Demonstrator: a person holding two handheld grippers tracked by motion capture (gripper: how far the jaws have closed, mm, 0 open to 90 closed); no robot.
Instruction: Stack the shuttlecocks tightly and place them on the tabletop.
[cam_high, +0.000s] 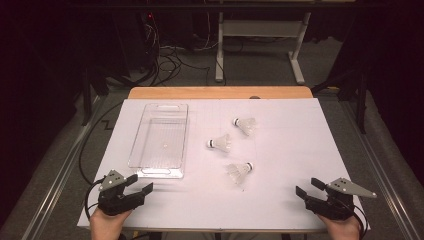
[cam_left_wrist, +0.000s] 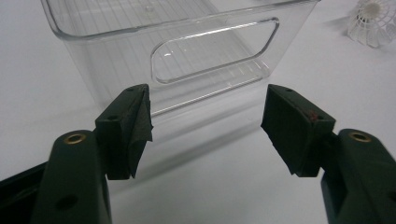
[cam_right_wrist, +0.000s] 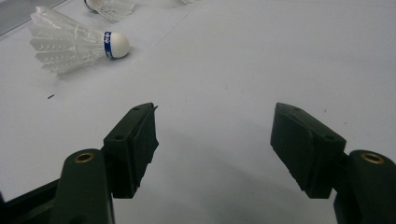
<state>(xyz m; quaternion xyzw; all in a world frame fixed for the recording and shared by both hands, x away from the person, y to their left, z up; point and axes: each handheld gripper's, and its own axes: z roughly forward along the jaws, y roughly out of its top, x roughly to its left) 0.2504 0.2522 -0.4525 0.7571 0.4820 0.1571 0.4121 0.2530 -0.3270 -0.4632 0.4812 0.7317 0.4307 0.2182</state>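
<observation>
The bench has a white top, and a strip of brown wood shows along its far edge. The room around it is dark. On the grey floor behind the bench are black cables and the white legs of another table.

A clear plastic box sits on the left part of the bench, with its long side going away from the person. It has a cut-out handle at each short end. 3 white shuttlecocks lie on their sides to the right of the box, well apart from each other. The nearest shuttlecock has a blue band by its round white tip.

The left tongs are at the near left of the bench, just in front of the box. Their jaws are wide apart and hold nothing. They point at the box's near handle.

The right tongs are at the near right corner. Their jaws are wide apart too, with only bare bench between them. The nearest shuttlecock lies ahead and off to the left of them.
</observation>
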